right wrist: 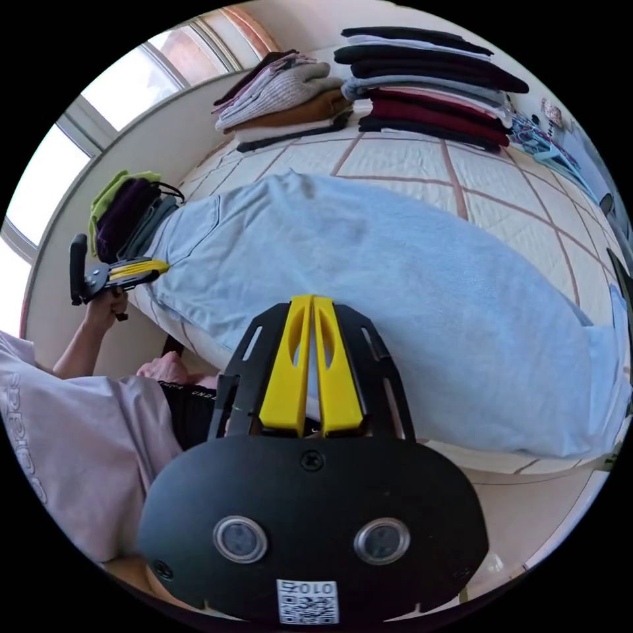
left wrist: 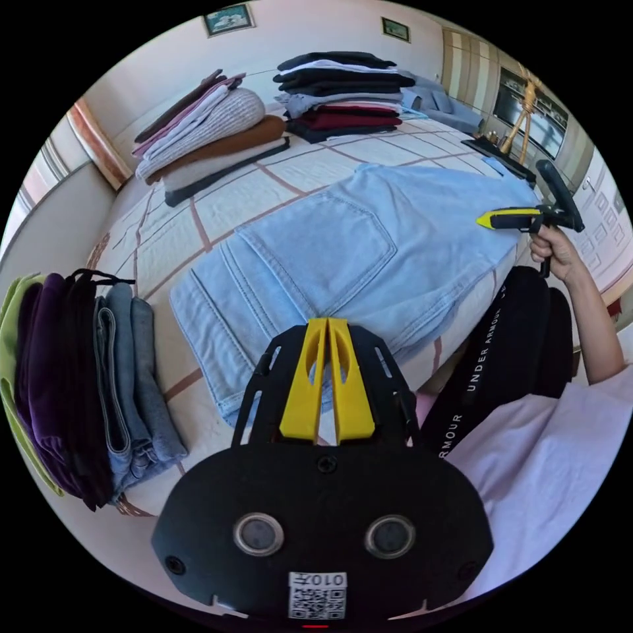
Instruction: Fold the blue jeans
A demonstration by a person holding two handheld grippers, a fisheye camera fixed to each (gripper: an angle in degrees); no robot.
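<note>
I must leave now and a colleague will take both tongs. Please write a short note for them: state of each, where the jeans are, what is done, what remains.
Left tongs: shut, empty, at the near edge of the jeans by the waist end.
Right tongs: shut, empty, at the near edge further along the legs.
Jeans: flat on the bed, back pocket up, the legs appear to lie one on the other, so probably already halved lengthwise.
Left to do: grip the jeans and fold them across their length, perhaps then put them with the folded pile by the waist end.

White "UNDER ARMOUR" down black shorts [left wrist: 491, 369] — partial letters on pale shirt [right wrist: 39, 455], illegible
</note>
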